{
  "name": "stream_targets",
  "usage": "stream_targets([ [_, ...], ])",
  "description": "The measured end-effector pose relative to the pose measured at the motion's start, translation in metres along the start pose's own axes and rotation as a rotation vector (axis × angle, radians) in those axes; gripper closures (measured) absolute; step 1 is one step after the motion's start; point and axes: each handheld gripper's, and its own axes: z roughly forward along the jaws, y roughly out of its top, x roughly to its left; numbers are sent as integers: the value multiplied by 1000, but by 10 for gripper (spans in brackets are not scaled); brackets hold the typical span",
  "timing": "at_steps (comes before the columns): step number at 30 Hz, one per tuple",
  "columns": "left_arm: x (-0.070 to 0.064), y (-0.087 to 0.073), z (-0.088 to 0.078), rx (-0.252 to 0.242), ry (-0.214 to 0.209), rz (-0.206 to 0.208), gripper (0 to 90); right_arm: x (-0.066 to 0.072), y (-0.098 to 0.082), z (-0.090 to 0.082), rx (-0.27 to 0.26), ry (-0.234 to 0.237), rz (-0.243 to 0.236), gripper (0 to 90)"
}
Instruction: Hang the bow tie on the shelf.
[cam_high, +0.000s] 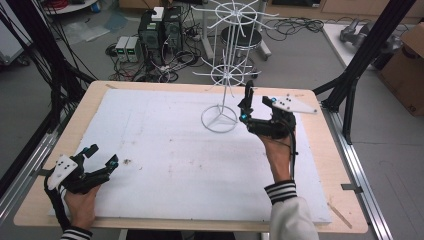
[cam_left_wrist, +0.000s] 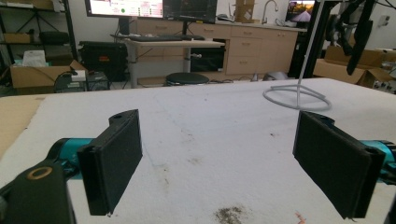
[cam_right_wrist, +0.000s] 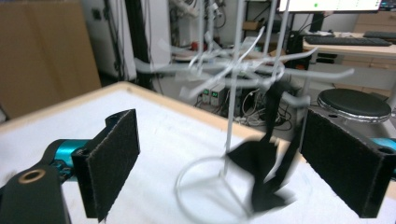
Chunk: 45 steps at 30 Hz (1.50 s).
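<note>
A white wire rack (cam_high: 226, 65) stands near the far edge of the white board (cam_high: 165, 150). A black strap (cam_right_wrist: 261, 177) hangs from one of its arms and looks blurry, so it may be swinging. The strap is long and thin, and it points straight down, with its wide end near the rack's ring foot. The right gripper (cam_right_wrist: 219, 158) is just beside it with its jaws wide apart, holding nothing. To do this well, wait until the strap is calm and keep the claw clear of the wires. The left gripper (cam_left_wrist: 219, 158) rests far away near the board's front left corner, jaws wide apart too.
</note>
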Motion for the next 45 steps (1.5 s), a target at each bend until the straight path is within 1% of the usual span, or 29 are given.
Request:
stream_targets([
  [1, 0, 0, 0, -2, -1, -3, 160, 2, -4, -5, 7, 1, -15, 110],
  [3, 0, 0, 0, -4, -1, -7, 159, 8, -14, -16, -7, 10, -29, 110],
  [5, 0, 0, 0, -7, -1, -5, 160, 13, -24, -25, -21, 21, -29, 110],
  [6, 0, 0, 0, -6, -1, -1, 159, 16, -29, -30, -19, 25, -31, 110],
  [7, 0, 0, 0, -7, -1, 0, 160, 19, -34, -34, -25, 23, -32, 110],
  [9, 0, 0, 0, -8, -1, -3, 160, 24, -43, -41, -33, 19, -49, 110],
  [12, 0, 0, 0, -7, -1, -6, 160, 29, -57, -49, -48, 8, -56, 110],
  [13, 0, 0, 0, -7, -1, -5, 160, 31, -62, -52, -58, 9, -51, 110],
  [15, -1, 0, 0, -5, -1, 3, 160, 32, -76, -56, -76, -6, -56, 111],
  [16, -1, 0, 0, -7, 0, 5, 159, 32, -86, -57, -73, -15, -62, 110],
  [19, 0, 0, 0, -5, -2, 1, 159, 31, -109, -61, -54, -25, -42, 111],
  [20, 0, 0, 0, -5, -1, 0, 159, 30, -117, -62, -48, -37, -41, 110],
  [22, 0, 0, 0, -4, -2, 2, 160, 29, -129, -66, -52, -53, -31, 110],
  [23, 0, 0, 0, -6, -2, 2, 160, 27, -132, -66, -55, -60, -34, 110],
  [26, -1, 0, 0, -9, 1, 4, 160, 24, -142, -70, -69, -77, 0, 110],
  [28, -1, 0, 0, -10, 0, 7, 160, 21, -147, -71, -78, -92, 2, 110],
  [30, -1, 0, -1, -13, 0, 8, 159, 19, -152, -71, -83, -107, 16, 110],
  [31, -1, 0, -1, -13, 0, 9, 159, 18, -155, -72, -91, -112, 32, 111],
  [33, -1, 0, -1, -12, 1, 6, 160, 16, -155, -72, -103, -114, 41, 110],
  [35, -1, 0, -1, -10, 0, 4, 160, 15, -155, -72, -106, -128, 36, 110],
  [37, -1, 0, -1, -11, 1, 5, 160, 14, -156, -73, -103, -127, 47, 110],
  [41, -1, 0, 0, -12, 2, 6, 160, 14, -156, -72, -108, -131, 35, 111],
  [42, -1, 0, 0, -12, 2, 6, 159, 15, -156, -72, -102, -128, 43, 111],
  [45, -1, 0, -1, -9, 0, 4, 160, 15, -156, -72, -101, -128, 42, 111],
])
